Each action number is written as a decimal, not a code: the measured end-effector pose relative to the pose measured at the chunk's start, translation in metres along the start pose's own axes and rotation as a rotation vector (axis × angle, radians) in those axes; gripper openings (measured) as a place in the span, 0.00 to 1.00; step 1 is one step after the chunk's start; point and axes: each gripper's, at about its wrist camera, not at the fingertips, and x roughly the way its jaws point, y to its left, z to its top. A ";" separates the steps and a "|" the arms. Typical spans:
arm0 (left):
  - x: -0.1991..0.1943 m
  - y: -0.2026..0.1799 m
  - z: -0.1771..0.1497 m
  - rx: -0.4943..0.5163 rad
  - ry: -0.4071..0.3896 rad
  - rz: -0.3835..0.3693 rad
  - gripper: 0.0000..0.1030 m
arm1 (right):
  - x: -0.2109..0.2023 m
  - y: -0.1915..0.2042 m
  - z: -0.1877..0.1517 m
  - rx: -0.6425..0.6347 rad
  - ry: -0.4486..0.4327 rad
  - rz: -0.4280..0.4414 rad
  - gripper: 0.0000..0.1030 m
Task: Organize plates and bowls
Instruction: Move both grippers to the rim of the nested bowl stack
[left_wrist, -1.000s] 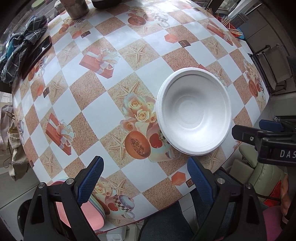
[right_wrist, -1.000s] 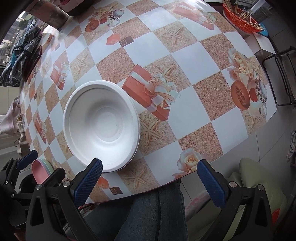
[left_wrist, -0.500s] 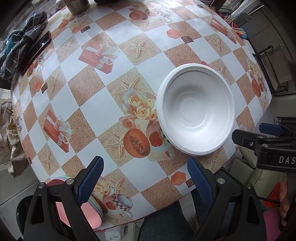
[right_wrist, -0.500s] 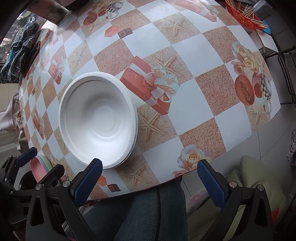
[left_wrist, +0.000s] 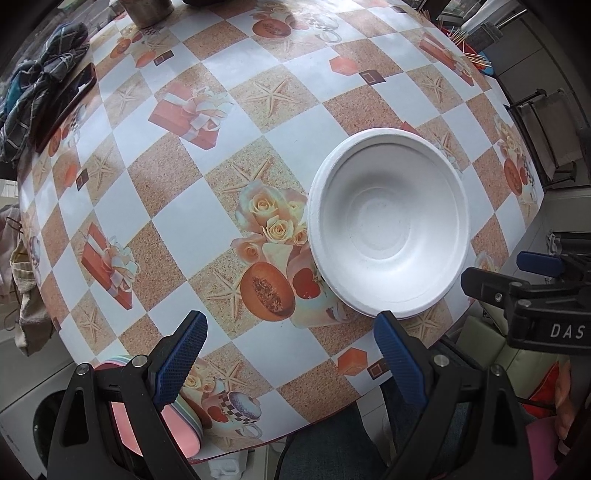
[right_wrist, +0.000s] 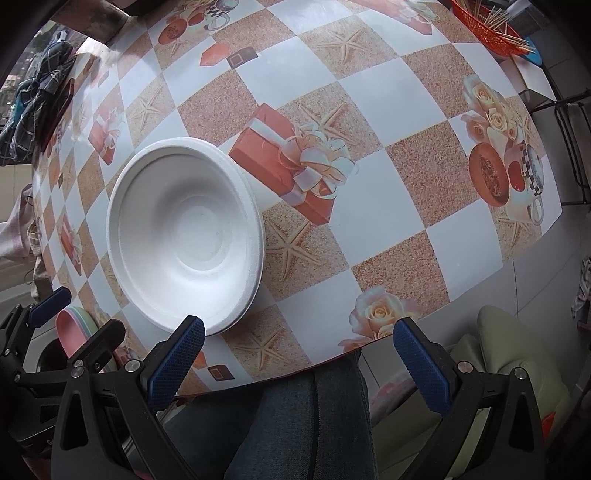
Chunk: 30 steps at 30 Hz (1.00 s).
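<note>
A white foam bowl (left_wrist: 388, 225) sits upright near the front edge of the table; in the right wrist view the same bowl (right_wrist: 184, 236) lies to the left. A stack of pastel plates, pink on top (left_wrist: 177, 421), rests at the front left corner, also seen as the plate stack (right_wrist: 74, 332). My left gripper (left_wrist: 290, 354) hovers open above the table between the stack and the bowl, nothing between its fingers. My right gripper (right_wrist: 299, 362) is open over the table's front edge, its left fingertip (right_wrist: 181, 350) near the bowl's rim. Both grippers hold nothing.
The table (left_wrist: 229, 229) wears a checkered cloth with roses and gift boxes. A dark phone (left_wrist: 66, 107) and plaid cloth (left_wrist: 33, 92) lie far left. A red basket of sticks (right_wrist: 487, 26) stands far right. A person's jeans-clad leg (right_wrist: 295, 424) is below the edge.
Both views have drifted slightly, so the bowl sits a little lower and closer in each. Both grippers stay open and nothing was picked up.
</note>
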 end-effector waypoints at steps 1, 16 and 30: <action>0.000 0.000 0.001 0.002 0.001 -0.001 0.91 | 0.000 0.000 0.000 0.000 0.001 -0.001 1.00; 0.008 -0.004 0.023 -0.019 0.009 -0.007 0.91 | -0.004 -0.006 0.013 0.003 0.015 -0.015 1.00; 0.051 0.002 0.054 -0.137 0.030 -0.004 0.91 | 0.009 0.001 0.045 -0.049 0.022 -0.038 1.00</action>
